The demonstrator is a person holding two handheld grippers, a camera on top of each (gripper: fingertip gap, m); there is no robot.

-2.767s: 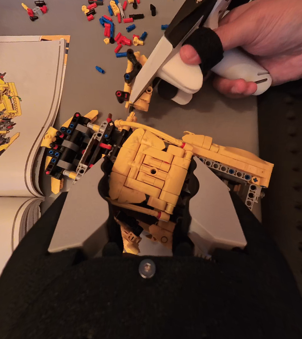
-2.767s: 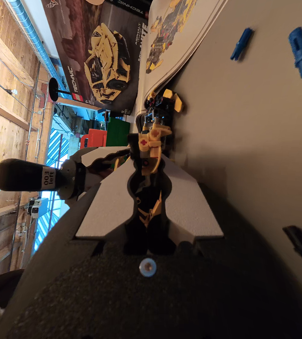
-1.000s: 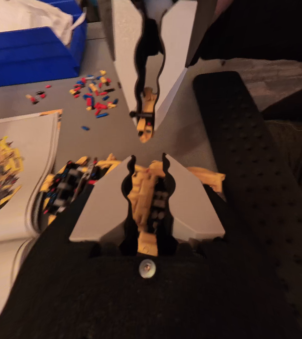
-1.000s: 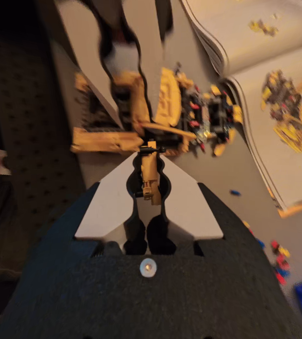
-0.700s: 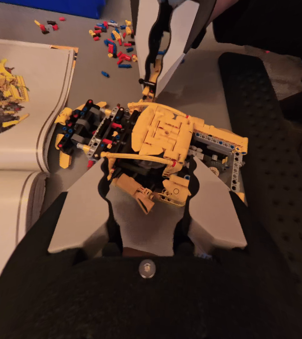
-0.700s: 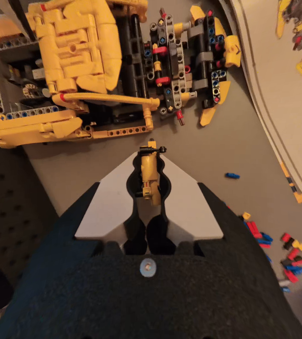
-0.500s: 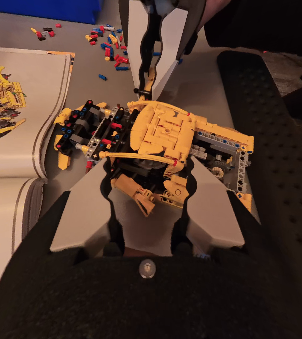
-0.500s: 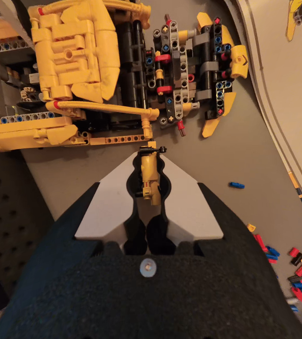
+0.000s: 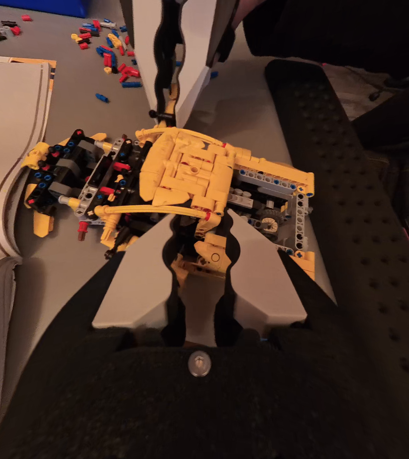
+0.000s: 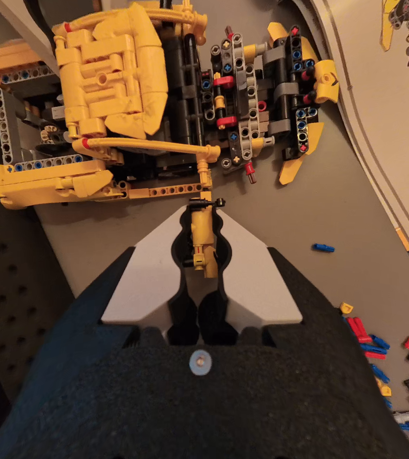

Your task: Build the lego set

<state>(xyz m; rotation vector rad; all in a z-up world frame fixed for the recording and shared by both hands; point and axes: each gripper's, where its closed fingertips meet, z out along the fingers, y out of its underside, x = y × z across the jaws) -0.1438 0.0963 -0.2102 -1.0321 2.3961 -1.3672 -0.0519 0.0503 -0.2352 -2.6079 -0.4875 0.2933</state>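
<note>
Lego car [image 9: 188, 178] sits between both grippers: right gripper [image 10: 201, 211] pinches yellow subassembly [image 10: 202, 238] at its edge, left gripper [image 9: 198, 221] spread around its side.

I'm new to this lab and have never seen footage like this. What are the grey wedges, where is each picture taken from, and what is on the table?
The wedges are fingers of two hand-held grippers; each picture comes from a camera on one gripper, looking along its fingers. The left gripper is partly closed around the near side of a half-built yellow lego car on the grey table. The right gripper is shut on a small yellow sub-assembly, whose tip is at the car's edge. An open instruction booklet and loose pins lie nearby.
</note>
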